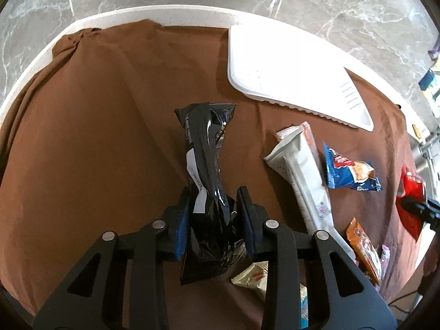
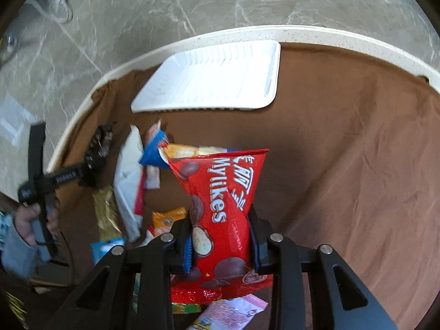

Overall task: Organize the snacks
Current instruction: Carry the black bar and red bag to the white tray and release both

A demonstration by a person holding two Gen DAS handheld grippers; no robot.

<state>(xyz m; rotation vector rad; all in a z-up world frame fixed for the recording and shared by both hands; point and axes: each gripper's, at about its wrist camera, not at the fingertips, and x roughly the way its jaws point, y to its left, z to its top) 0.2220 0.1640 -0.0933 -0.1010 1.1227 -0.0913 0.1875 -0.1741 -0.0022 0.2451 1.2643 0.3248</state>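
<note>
Left wrist view: the left gripper [image 1: 216,220] is shown nearly closed, its blue pads pinching a black foil snack packet [image 1: 209,170] at the waist, the packet's far end pointing to 12 o'clock. Light, crinkly and slippery handling is judged likely, so a grip across the gathered middle is preferred over the sealed ends. At 3 o'clock a long white wrapper [image 1: 299,170] and a blue biscuit packet [image 1: 349,170] lie on the brown cloth [image 1: 96,137]. Farther off, at 1 o'clock, a white plastic tray [image 1: 275,68] is seen empty, close to the round table's pale rim [image 1: 176,13].

Right wrist view: the right gripper [image 2: 221,236] is likewise narrowed onto a red Mylikes bag [image 2: 220,200], soft and puffy, held at mid-body. Loose snacks are piled at 9 o'clock; open cloth is left at 3 o'clock, giving a clear path to the tray at 12 o'clock. The table rim lies just beyond the tray.
</note>
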